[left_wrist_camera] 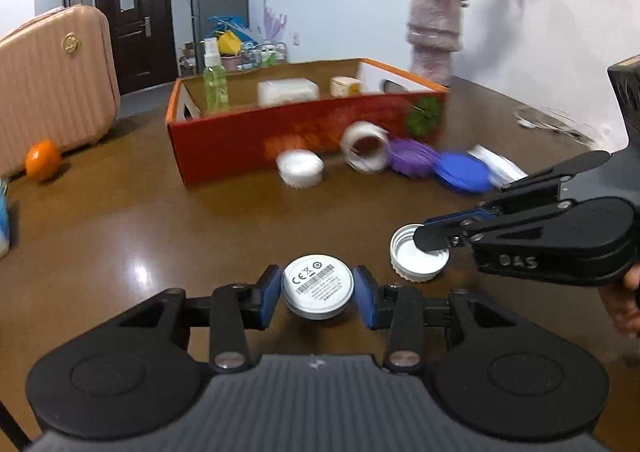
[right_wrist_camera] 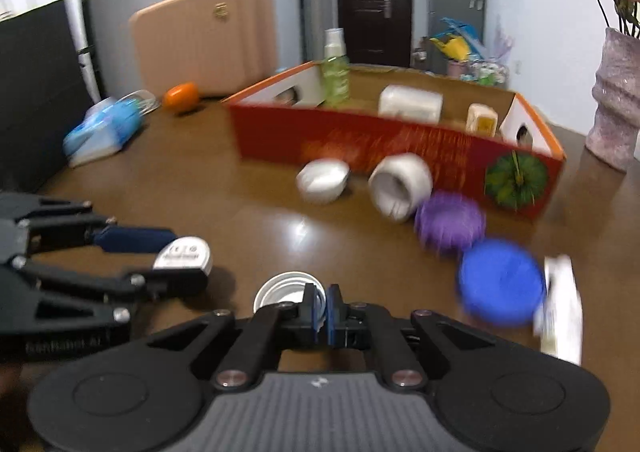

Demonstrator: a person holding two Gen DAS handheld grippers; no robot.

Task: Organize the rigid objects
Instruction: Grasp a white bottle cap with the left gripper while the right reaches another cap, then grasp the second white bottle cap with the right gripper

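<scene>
My left gripper (left_wrist_camera: 318, 292) is shut on a round silver puck (left_wrist_camera: 317, 286) with a barcode label, held just above the brown table (left_wrist_camera: 160, 236). The same puck (right_wrist_camera: 182, 254) shows in the right wrist view between the left gripper's fingers. My right gripper (right_wrist_camera: 322, 310) is shut on the rim of a white screw cap (right_wrist_camera: 280, 290) that lies mouth up; the cap (left_wrist_camera: 416, 260) is beside the puck. A red cardboard box (left_wrist_camera: 296, 132) stands beyond, holding a green spray bottle (left_wrist_camera: 216, 80), a white pack (left_wrist_camera: 288, 91) and a small yellow jar (left_wrist_camera: 346, 86).
Before the box lie a white cap (left_wrist_camera: 300, 168), a white tape roll (left_wrist_camera: 366, 152), a purple lid (left_wrist_camera: 414, 158), a blue lid (left_wrist_camera: 464, 172) and a white flat item (right_wrist_camera: 560, 308). An orange (left_wrist_camera: 43, 160) and pink suitcase (left_wrist_camera: 56, 84) sit left, a vase (left_wrist_camera: 434, 36) right.
</scene>
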